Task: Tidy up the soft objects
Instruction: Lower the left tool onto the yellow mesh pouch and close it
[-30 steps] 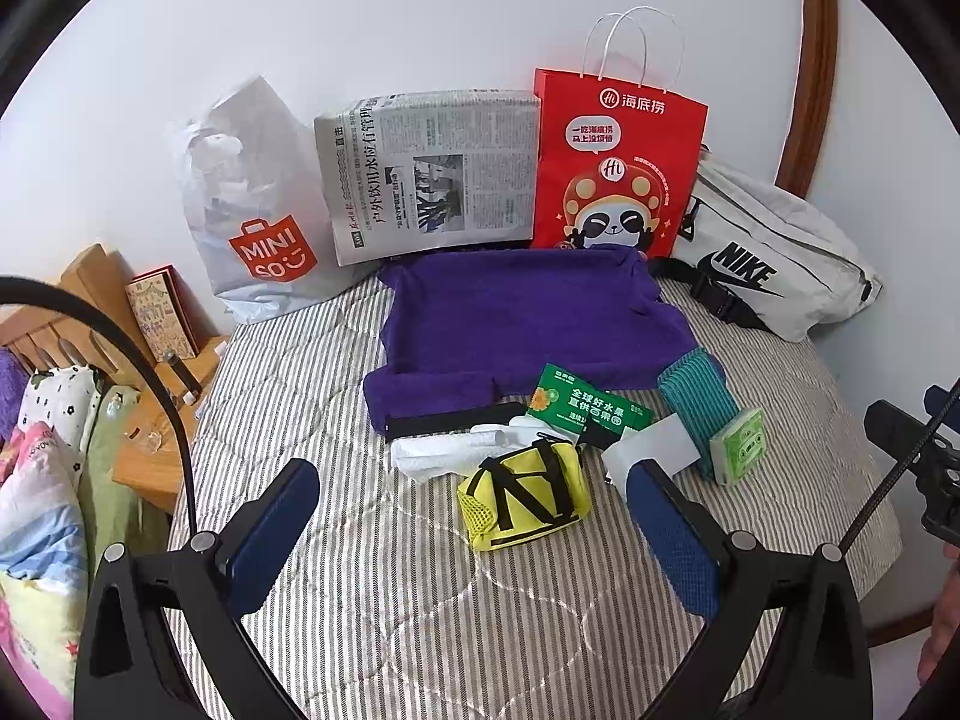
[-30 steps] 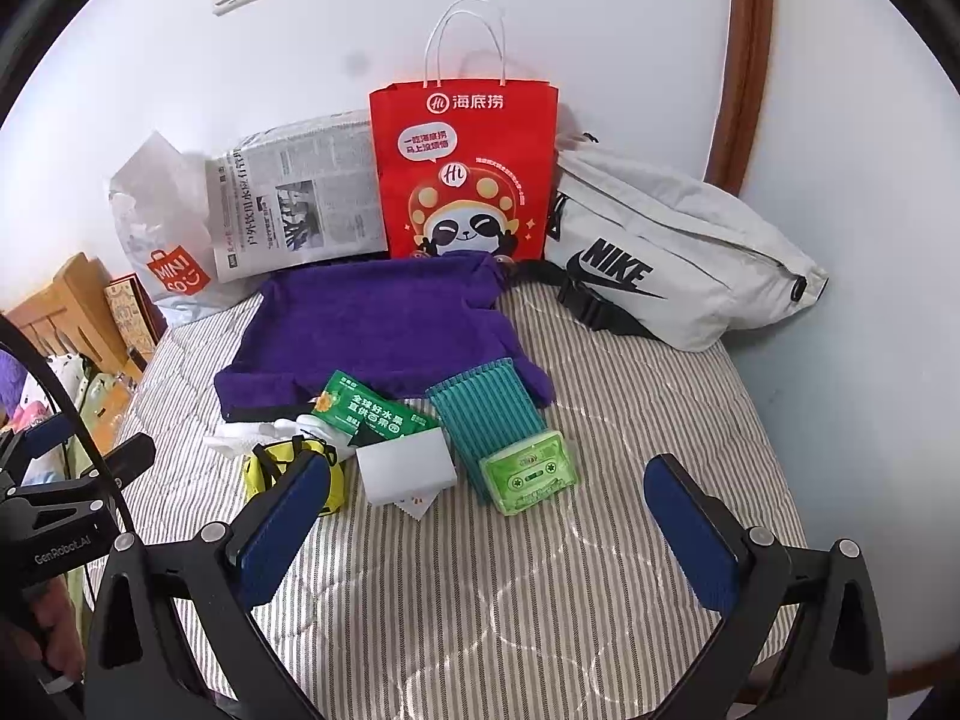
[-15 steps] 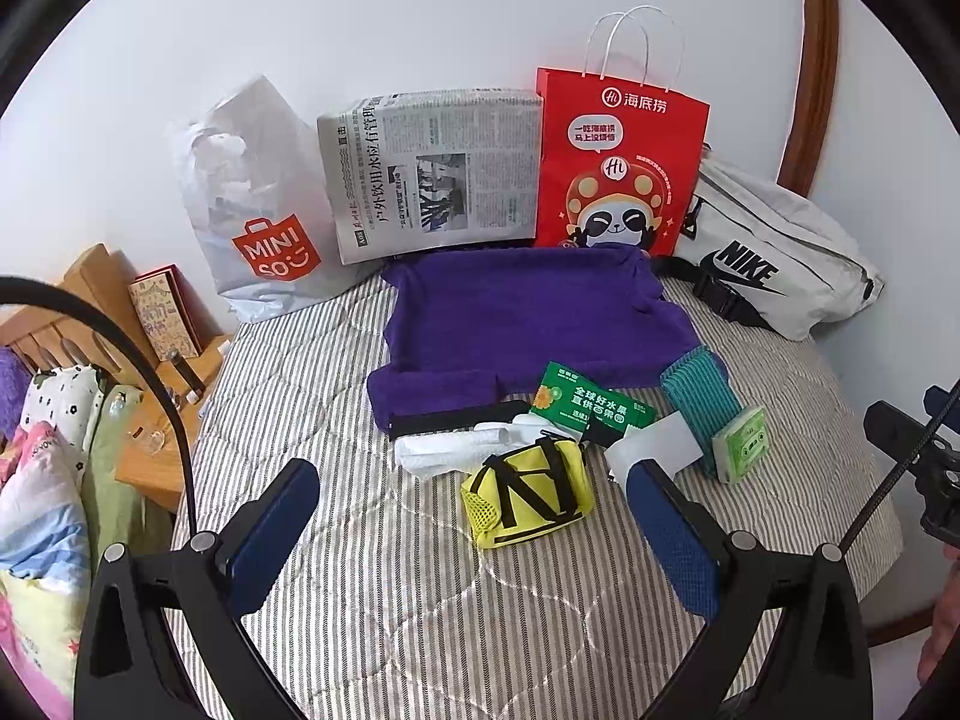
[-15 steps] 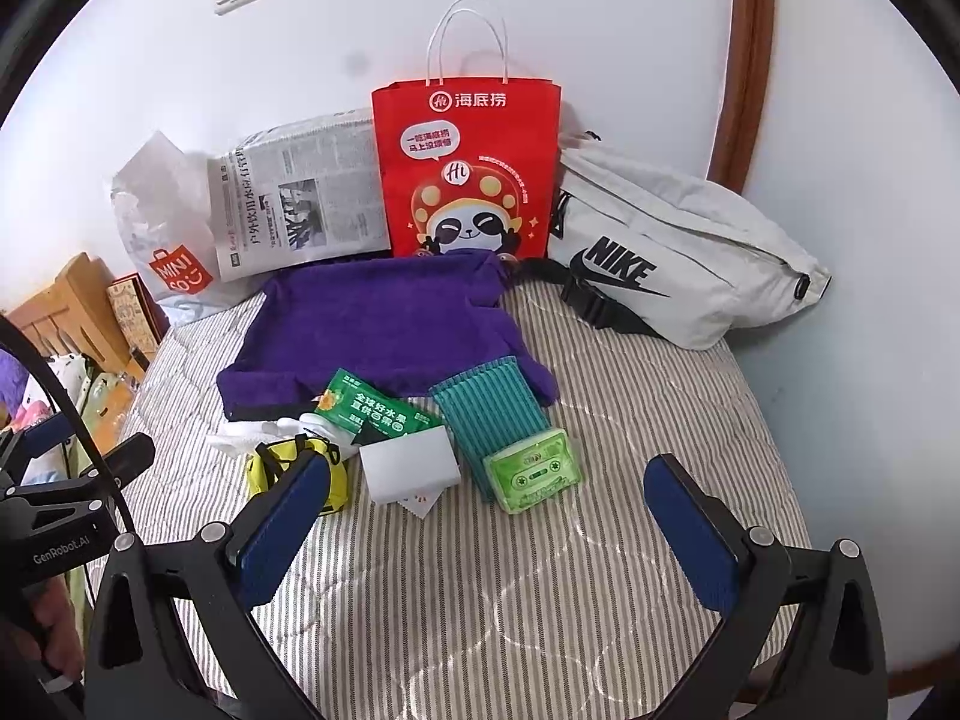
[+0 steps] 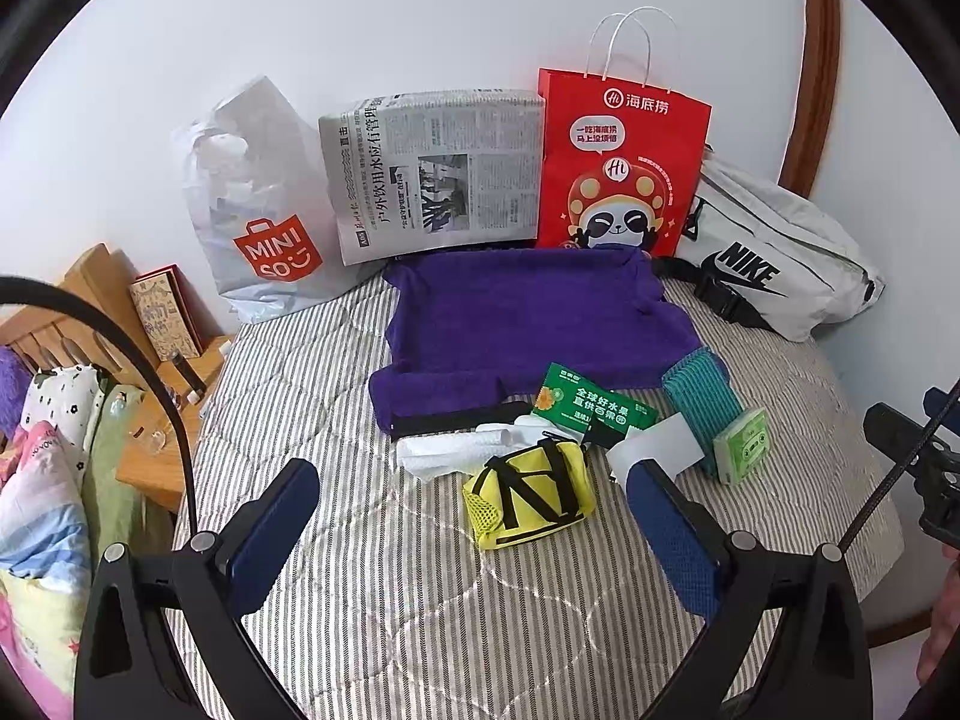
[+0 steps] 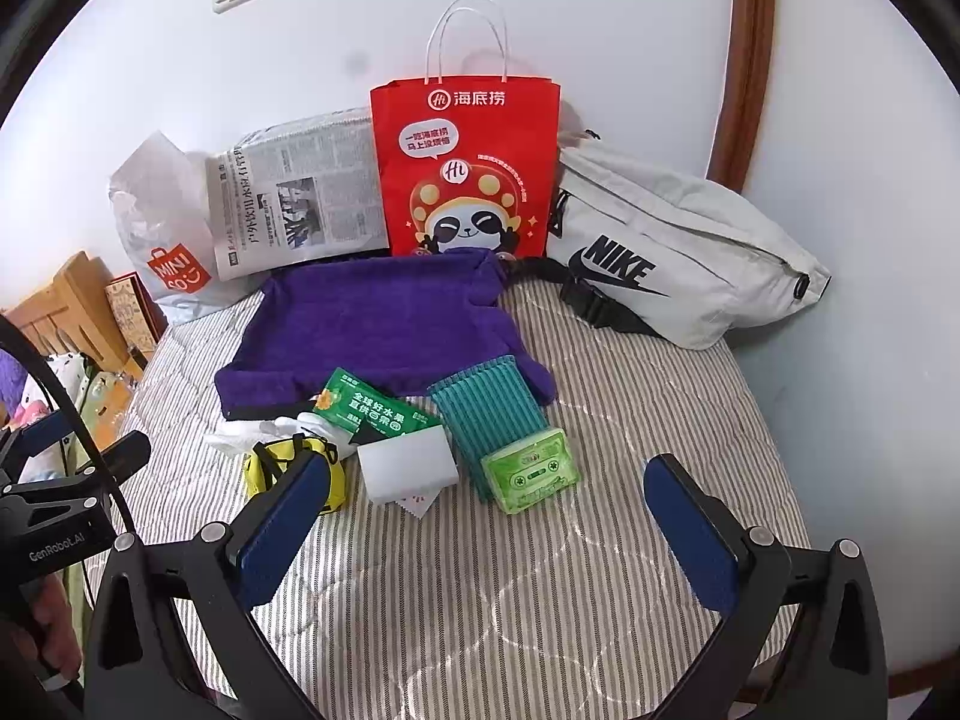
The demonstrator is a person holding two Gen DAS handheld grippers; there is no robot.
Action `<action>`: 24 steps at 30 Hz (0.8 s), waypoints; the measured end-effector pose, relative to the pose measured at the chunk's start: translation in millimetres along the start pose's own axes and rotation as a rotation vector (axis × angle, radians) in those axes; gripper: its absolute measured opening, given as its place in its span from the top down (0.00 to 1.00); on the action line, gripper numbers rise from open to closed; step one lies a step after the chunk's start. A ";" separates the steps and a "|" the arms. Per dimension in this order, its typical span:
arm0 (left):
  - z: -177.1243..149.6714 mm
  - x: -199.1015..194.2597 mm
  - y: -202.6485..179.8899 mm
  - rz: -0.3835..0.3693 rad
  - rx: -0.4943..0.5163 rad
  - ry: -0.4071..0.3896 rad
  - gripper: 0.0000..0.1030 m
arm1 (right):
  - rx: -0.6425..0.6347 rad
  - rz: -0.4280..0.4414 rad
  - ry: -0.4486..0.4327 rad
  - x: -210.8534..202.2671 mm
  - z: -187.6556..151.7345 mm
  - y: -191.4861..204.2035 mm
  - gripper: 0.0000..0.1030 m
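A purple towel [image 5: 528, 324] [image 6: 372, 324] lies spread on the striped bed. Along its near edge sit a yellow pouch with black straps [image 5: 531, 495] [image 6: 282, 468], a white crumpled cloth [image 5: 450, 450], a green packet [image 5: 591, 405] [image 6: 375, 411], a white sponge block [image 6: 408, 465], a teal ribbed cloth [image 6: 486, 408] and a green cassette-print case [image 6: 531, 471]. My left gripper [image 5: 474, 528] is open, just short of the yellow pouch. My right gripper [image 6: 486, 516] is open, close to the sponge and case. Neither holds anything.
Against the wall stand a white Miniso bag [image 5: 258, 210], a folded newspaper [image 5: 432, 174], a red paper bag [image 6: 465, 168] and a grey Nike waist bag [image 6: 678, 258]. A wooden stand [image 5: 156, 408] and bedding [image 5: 42, 492] lie beyond the bed's left edge.
Both views shifted only slightly; the objects sit a touch higher or to the right. Nothing was grasped or moved.
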State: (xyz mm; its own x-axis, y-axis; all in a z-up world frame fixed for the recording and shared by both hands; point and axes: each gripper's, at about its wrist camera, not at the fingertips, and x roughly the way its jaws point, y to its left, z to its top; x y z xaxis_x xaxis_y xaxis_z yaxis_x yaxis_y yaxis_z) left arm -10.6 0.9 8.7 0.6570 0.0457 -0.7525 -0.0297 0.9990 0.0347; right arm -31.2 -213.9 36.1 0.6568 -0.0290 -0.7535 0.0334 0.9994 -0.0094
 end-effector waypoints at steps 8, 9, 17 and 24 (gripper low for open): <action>-0.2 4.6 -0.2 -0.012 0.000 0.010 0.00 | 0.010 0.012 0.007 10.1 -1.3 -3.6 0.00; -0.4 6.3 0.0 -0.011 0.001 0.012 0.00 | 0.010 0.012 0.011 12.2 -1.7 -4.2 0.00; -6.0 33.5 4.5 -0.028 -0.009 0.064 0.00 | 0.020 0.018 0.052 34.9 -5.7 -9.4 0.00; -23.0 76.1 -5.9 -0.014 0.020 0.135 0.00 | -0.007 0.020 0.094 56.4 -11.6 -9.5 0.00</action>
State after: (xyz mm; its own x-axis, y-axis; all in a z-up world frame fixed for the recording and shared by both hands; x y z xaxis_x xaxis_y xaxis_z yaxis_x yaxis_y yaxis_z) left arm 22.3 -1.4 -64.0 0.5495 0.0322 -0.8348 -0.0053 0.9994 0.0351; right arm -3.2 -224.8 -13.9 0.5840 -0.0078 -0.8117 0.0154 0.9999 0.0015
